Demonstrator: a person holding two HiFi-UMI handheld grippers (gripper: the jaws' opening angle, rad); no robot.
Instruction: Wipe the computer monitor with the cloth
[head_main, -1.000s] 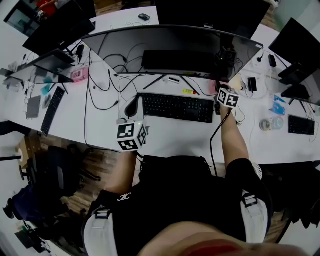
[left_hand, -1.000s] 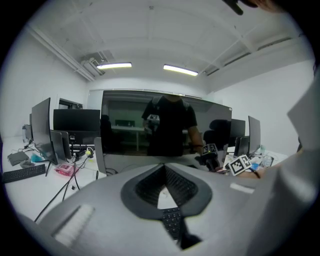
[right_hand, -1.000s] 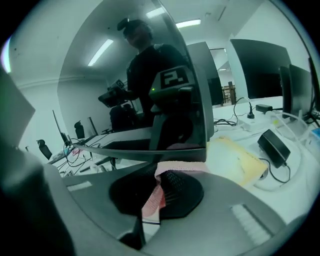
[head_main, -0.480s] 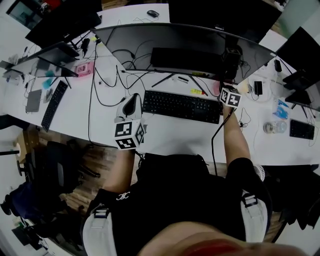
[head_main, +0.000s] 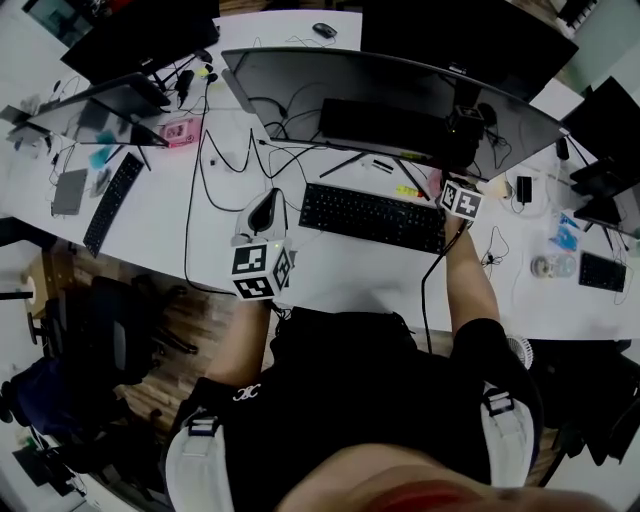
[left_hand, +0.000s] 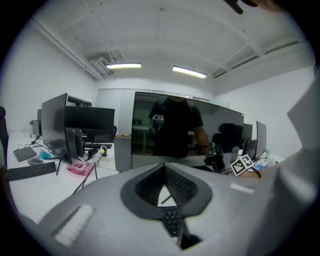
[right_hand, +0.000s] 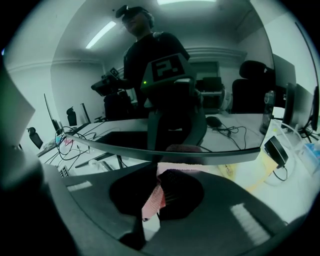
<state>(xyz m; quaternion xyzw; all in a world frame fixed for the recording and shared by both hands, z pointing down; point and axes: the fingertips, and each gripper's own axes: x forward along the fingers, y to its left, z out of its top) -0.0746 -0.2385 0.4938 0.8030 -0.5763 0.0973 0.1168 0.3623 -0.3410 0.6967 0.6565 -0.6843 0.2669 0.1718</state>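
Pink cloth (right_hand: 151, 200) is pinched tight in your right gripper (right_hand: 159, 186), jaws clamped on it with a strip of it poking out between them. So that side's good to go.

The thing that matters for the next move: the monitor (head_main: 350, 80) is dead ahead of that right gripper, and the cloth sits right up at the bottom edge of the screen, right of the middle. It looks like it's touching or just about to, but I honestly can't tell which. The screen's long side runs left to right along the far edge of the bench (head_main: 340, 270), so I'd guess you'll want to sweep sideways along it, not push in.

Your right gripper is way nearer to the screen. Your left gripper (left_hand: 164, 172) hangs back over the near edge of the bench, just left of the keyboard (head_main: 372, 217), with its jaws closed together and nothing in them.

Count-wise: one cloth, one curved monitor in front of you, one keyboard under it, two grippers. There are a few more screens on the benches off to either side, none of them in your way.
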